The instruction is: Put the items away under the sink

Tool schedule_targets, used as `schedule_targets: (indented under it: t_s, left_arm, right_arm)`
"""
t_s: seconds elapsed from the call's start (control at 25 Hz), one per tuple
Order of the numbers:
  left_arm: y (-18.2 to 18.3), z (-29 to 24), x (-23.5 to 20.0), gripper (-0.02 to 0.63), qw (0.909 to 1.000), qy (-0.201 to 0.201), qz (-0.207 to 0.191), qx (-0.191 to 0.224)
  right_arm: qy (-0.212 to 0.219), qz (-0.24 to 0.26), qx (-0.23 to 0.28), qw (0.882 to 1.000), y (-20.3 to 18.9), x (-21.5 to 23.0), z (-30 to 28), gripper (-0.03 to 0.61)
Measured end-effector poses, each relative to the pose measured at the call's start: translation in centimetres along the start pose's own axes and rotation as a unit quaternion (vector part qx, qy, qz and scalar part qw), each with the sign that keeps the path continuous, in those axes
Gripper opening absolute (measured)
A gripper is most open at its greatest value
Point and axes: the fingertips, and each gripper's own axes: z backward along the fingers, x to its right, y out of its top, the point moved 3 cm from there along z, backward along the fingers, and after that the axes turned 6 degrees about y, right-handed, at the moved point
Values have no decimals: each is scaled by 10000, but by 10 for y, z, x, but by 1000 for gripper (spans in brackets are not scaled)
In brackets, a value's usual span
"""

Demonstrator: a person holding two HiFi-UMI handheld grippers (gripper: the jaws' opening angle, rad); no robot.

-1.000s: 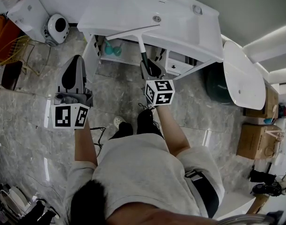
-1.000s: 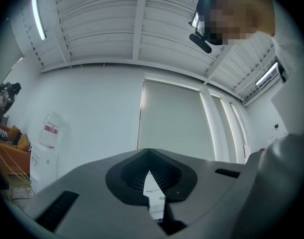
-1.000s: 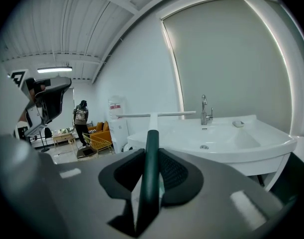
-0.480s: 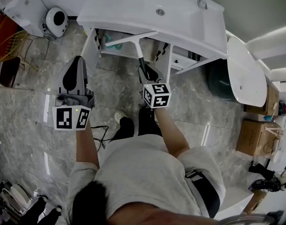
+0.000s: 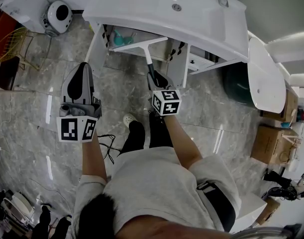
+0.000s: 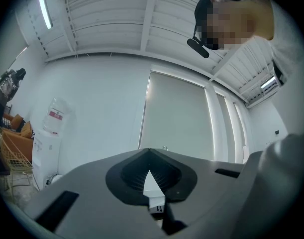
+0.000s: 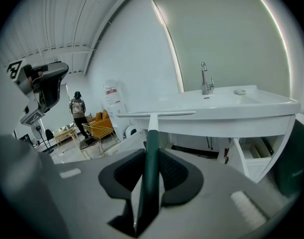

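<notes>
Pinching the squeegee (image 7: 152,133) by its dark green handle in the right gripper (image 7: 152,158), blade far toward the sink (image 7: 231,108); holding the left gripper (image 6: 149,158) closed on nothing

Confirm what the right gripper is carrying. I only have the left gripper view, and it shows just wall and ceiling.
Observer: The right gripper is shut on a squeegee, gripping its dark green handle.
Operator: Where is its head?
Observer: The white blade sits crosswise at the mouth of the open cabinet under the sink.
Operator: Anything in there?
Observer: Teal items show inside, at the left.
</notes>
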Motion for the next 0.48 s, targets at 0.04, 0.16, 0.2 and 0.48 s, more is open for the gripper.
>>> schedule_targets:
  t_s: [0.04,0.16,0.2,0.48]
  left_arm:
    - [-3,-1,-2,6,10000,8,5,-19]
    - [-14,-6,-8,6,10000,14,22,-95]
    - [-18,-9,-9,6,9999,11,29,-125]
    - [-57,-32,-14,6,9994,-76,53,-343]
  right_arm:
    - [-13,-25,-16,10000,-3,2,-3,101]
    - [-69,-74,-68,9999,-11,10,-13,101]
    - [-90,-90,-89,9999,-13,13,-18,101]
    - [-182,-169,-352,9991,-41,40,-53,101]
